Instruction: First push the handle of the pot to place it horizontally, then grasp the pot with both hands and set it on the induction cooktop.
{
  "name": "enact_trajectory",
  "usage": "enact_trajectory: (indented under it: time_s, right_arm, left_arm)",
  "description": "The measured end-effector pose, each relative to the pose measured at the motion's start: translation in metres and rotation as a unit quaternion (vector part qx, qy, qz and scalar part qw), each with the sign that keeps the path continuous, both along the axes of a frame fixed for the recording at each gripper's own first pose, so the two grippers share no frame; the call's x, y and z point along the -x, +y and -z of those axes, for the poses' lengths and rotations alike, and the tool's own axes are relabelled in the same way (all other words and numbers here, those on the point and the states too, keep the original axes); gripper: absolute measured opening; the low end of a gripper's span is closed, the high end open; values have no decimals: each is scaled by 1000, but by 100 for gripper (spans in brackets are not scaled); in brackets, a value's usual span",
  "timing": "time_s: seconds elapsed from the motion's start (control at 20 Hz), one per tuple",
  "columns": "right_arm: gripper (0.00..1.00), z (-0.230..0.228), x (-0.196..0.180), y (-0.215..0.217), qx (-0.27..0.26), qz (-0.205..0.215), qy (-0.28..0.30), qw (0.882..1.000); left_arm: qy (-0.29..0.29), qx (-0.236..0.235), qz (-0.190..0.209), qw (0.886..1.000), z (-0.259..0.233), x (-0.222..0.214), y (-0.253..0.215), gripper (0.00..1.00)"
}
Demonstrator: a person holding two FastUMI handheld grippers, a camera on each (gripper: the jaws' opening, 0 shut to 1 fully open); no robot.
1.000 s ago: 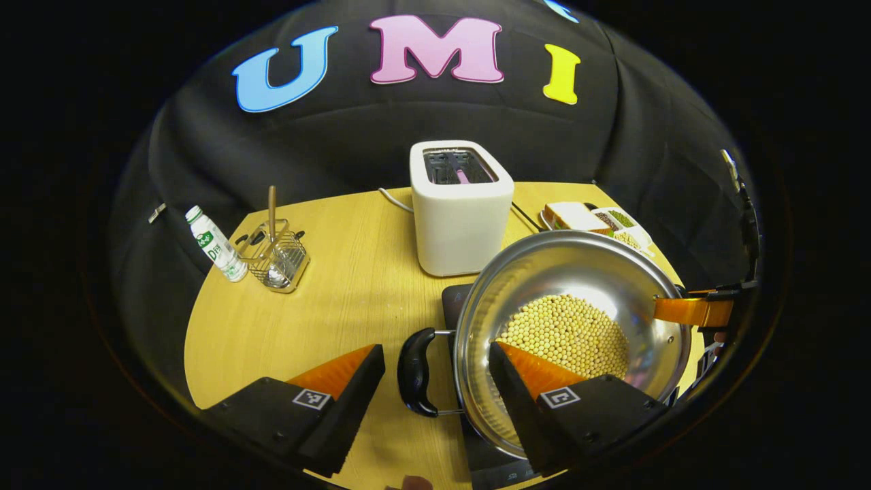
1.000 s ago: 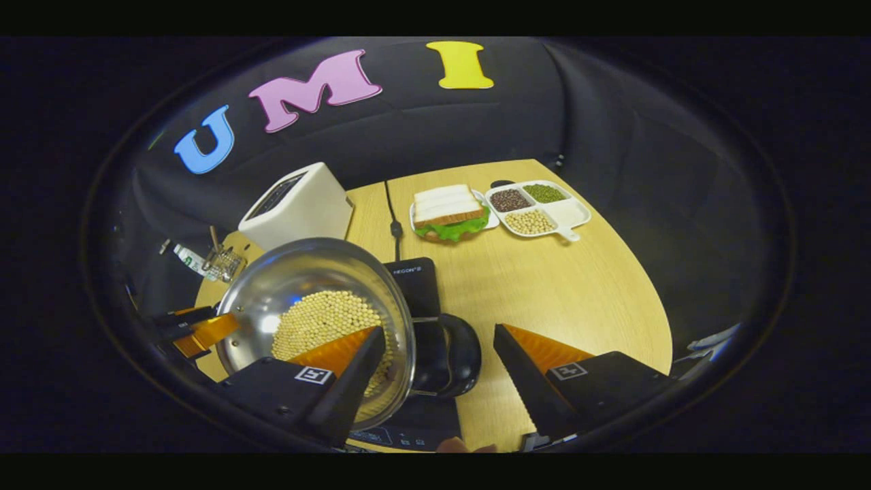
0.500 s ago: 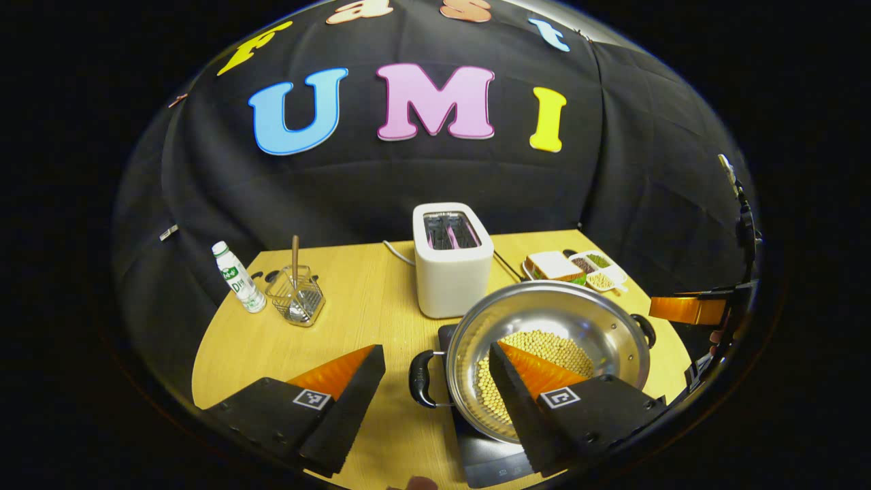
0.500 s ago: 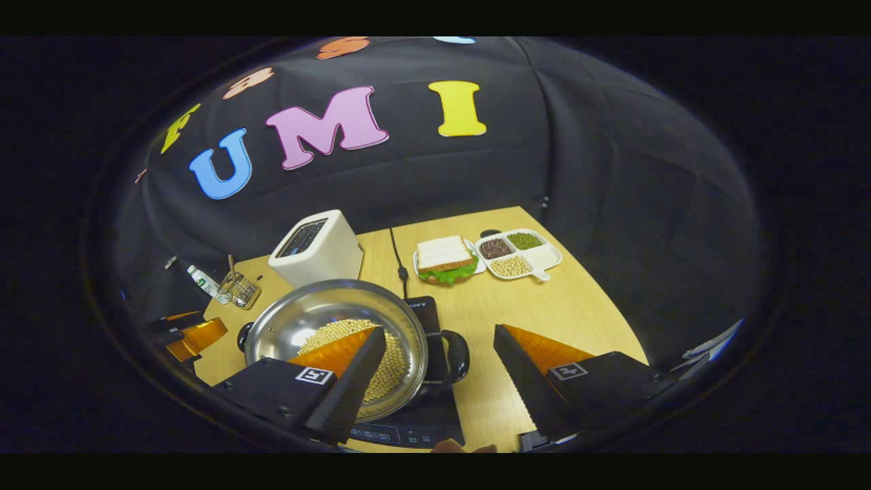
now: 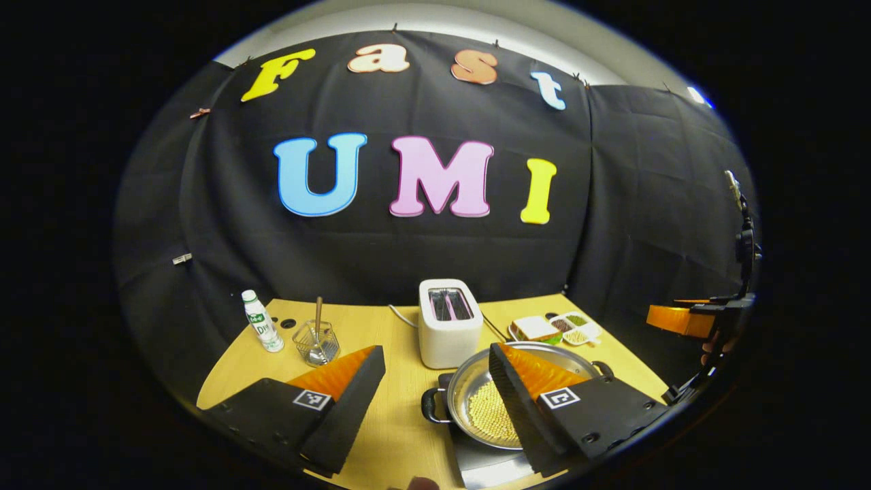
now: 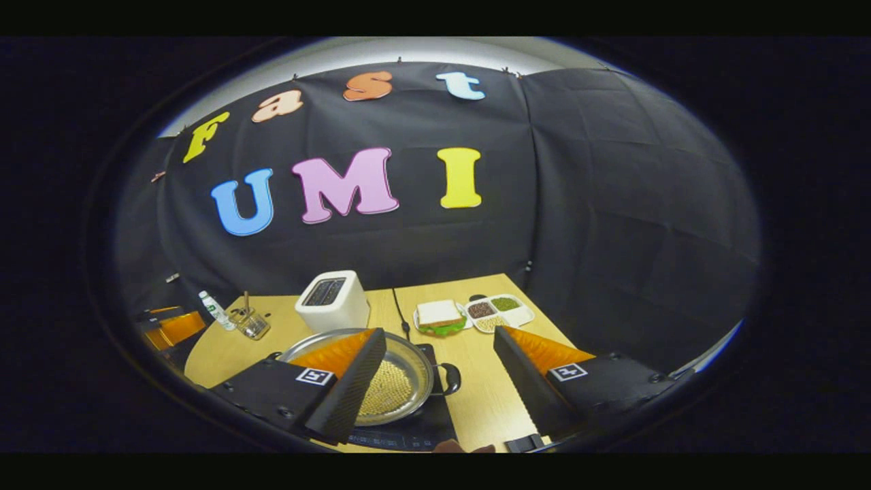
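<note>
1. The pot (image 5: pixel 507 401) (holding pale beans) sits on the induction cooktop (image 5: pixel 486 463), below and ahead of both grippers.
2. Left hand-held gripper (image 5: pixel 435 391): fingers spread wide, holding nothing.
3. Right hand-held gripper (image 6: pixel 439 371): likewise wide apart, empty, above the tabletop (image 6: pixel 486 398).

Staged kitchen booth, black cloth wall (image 5: pixel 422 252), wooden table (image 5: pixel 381 422), toaster (image 5: pixel 447 323), induction cooktop (image 6: pixel 415 429)

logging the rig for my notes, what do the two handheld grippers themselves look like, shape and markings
The left gripper and the right gripper look alike. Each has two wedge-shaped fingers that taper to a point, with ribbed inner faces. They sit on blocky matte bodies with small screws, and each finger base carries a small square black-and-white tag. I see no cables or sleeves.
</note>
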State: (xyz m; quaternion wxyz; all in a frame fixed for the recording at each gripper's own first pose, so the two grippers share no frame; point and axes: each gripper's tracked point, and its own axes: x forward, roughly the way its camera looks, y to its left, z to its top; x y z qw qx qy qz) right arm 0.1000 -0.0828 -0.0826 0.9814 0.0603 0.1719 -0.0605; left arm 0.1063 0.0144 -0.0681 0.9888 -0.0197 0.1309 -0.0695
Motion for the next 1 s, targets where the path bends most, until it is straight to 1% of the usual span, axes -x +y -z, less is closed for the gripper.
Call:
enact_trajectory:
  time_s: [0.1,0.3,0.45,0.6,0.75,1.0]
  right_arm:
    - [98,-22,6,5,7,2,-32,999]
    - [98,-63,22,21,32,-7,-99,995]
    - [98,-85,36,33,46,-12,-135,990]
    - [98,-92,49,43,44,-17,-144,988]
    - [98,-93,54,45,48,-17,-148,988]
    - [98,-95,59,42,40,-11,-151,988]
  left_arm:
    - [-26,9,-3,1000,-19,9,10,95]
    - [-65,-4,-19,998,-45,23,34,95]
    - [-95,-5,-24,995,-66,36,46,95]
    - [-120,-11,-36,992,-80,51,55,95]
    - [-133,-14,-39,990,-85,62,53,95]
    - [-126,-13,-35,991,-82,67,49,95]
